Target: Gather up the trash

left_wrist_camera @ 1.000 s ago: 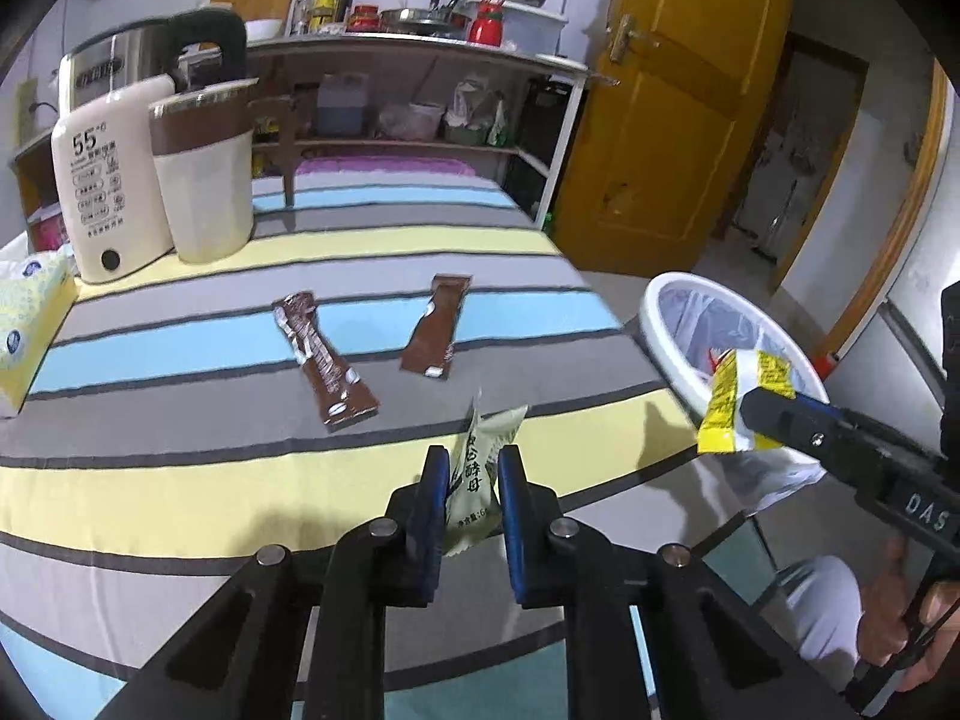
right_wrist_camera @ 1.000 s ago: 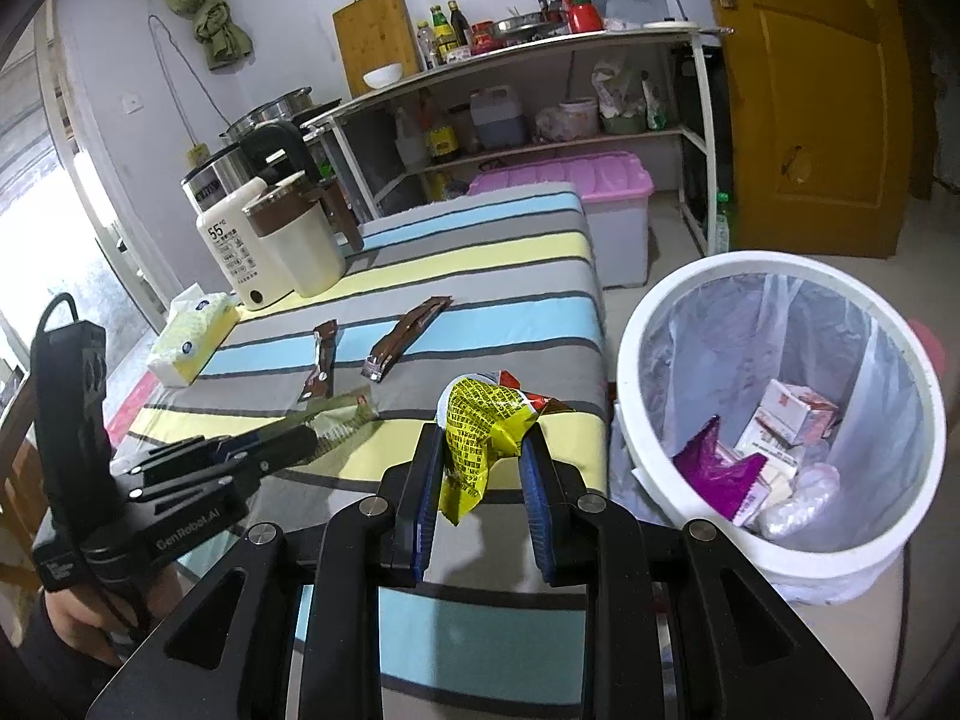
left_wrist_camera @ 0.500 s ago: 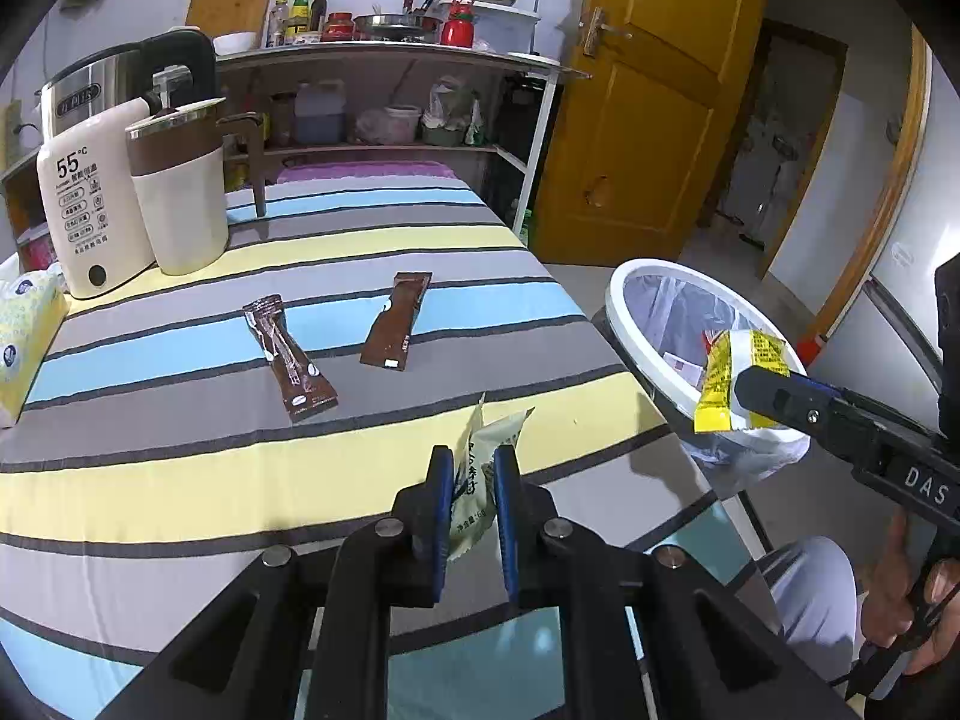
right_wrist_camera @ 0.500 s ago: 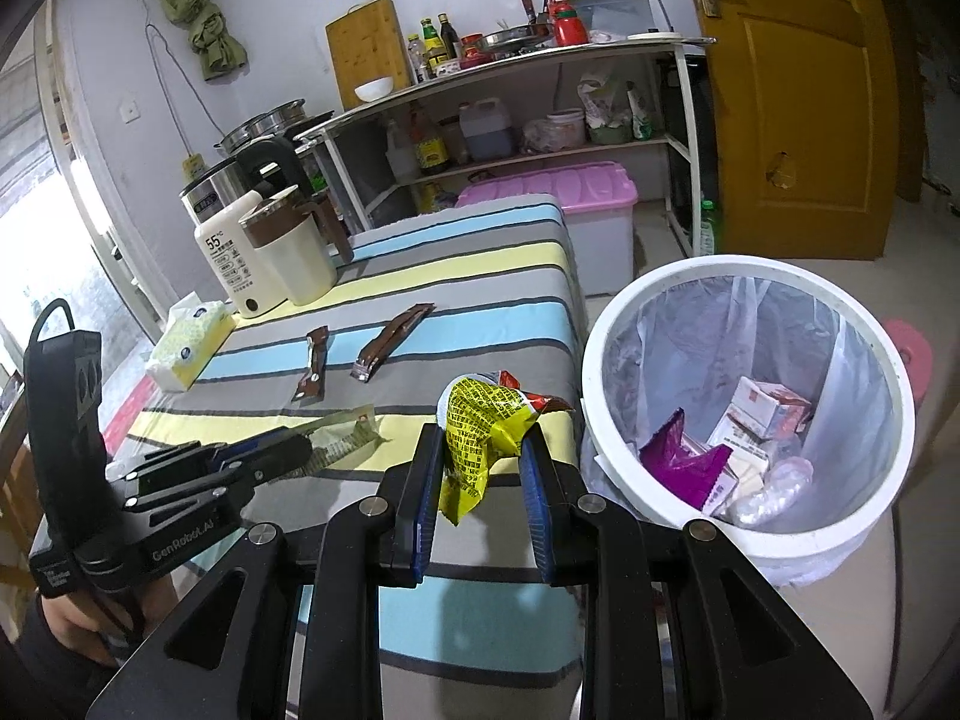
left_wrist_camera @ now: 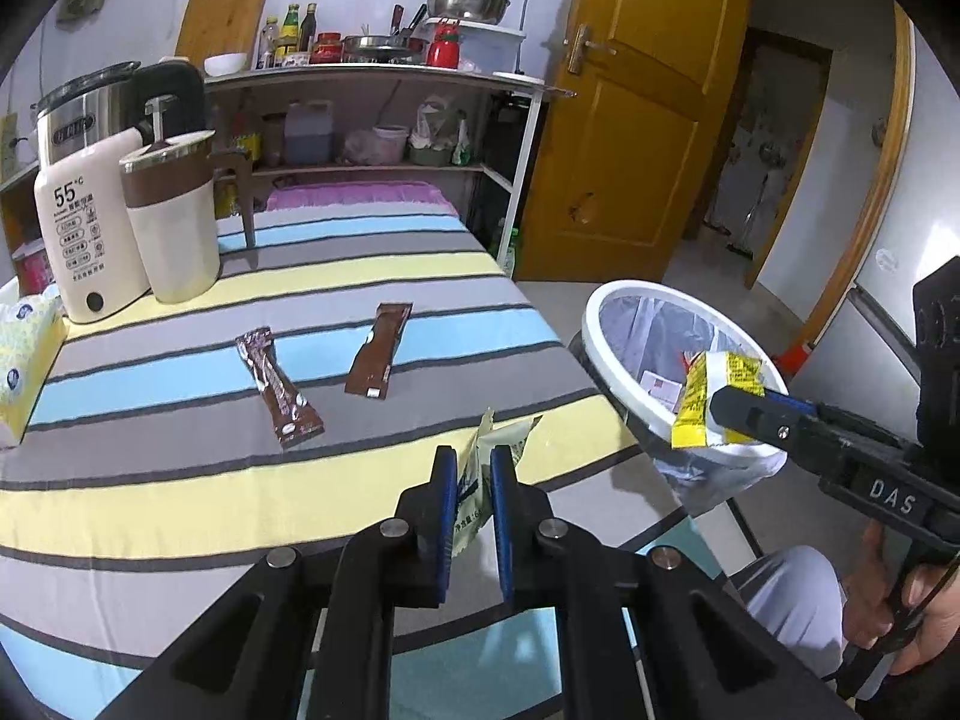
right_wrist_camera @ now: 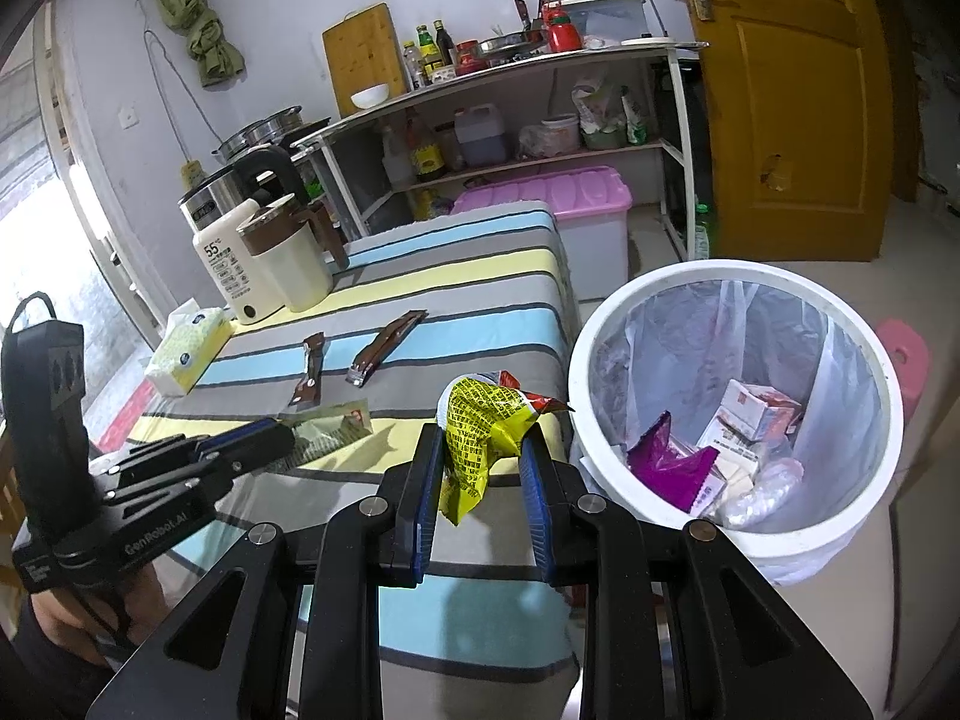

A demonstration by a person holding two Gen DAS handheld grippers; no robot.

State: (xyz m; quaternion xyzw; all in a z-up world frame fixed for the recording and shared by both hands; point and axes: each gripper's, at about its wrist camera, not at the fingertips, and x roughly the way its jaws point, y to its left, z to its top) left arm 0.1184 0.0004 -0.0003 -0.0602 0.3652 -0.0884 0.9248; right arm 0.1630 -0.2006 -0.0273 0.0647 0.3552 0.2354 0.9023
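My left gripper (left_wrist_camera: 474, 456) has a pale green snack wrapper (left_wrist_camera: 507, 435) pinched between its blue pads, just above the striped tablecloth (left_wrist_camera: 180, 480); its jaws are closing tighter on it. My right gripper (right_wrist_camera: 483, 438) is shut on a crumpled yellow wrapper (right_wrist_camera: 480, 420), beside the rim of the white lined bin (right_wrist_camera: 738, 267), which holds several boxes and packets. Seen from the left wrist, the yellow wrapper (left_wrist_camera: 696, 402) hangs at the bin's (left_wrist_camera: 606, 369) near rim. Two brown wrappers (left_wrist_camera: 279, 384) (left_wrist_camera: 379, 351) lie flat mid-table.
A white water heater (left_wrist_camera: 78, 240), a cream and brown jug (left_wrist_camera: 174, 222) and a kettle stand at the table's back left. A tissue box (left_wrist_camera: 24, 354) lies at the left edge. Behind are a loaded shelf (left_wrist_camera: 372, 72), a pink storage box (right_wrist_camera: 564, 204) and a yellow door (left_wrist_camera: 636, 138).
The left gripper's jaws have narrowed on the green wrapper and drawn it back and slightly up from the table. The right gripper keeps the yellow wrapper in the same place.
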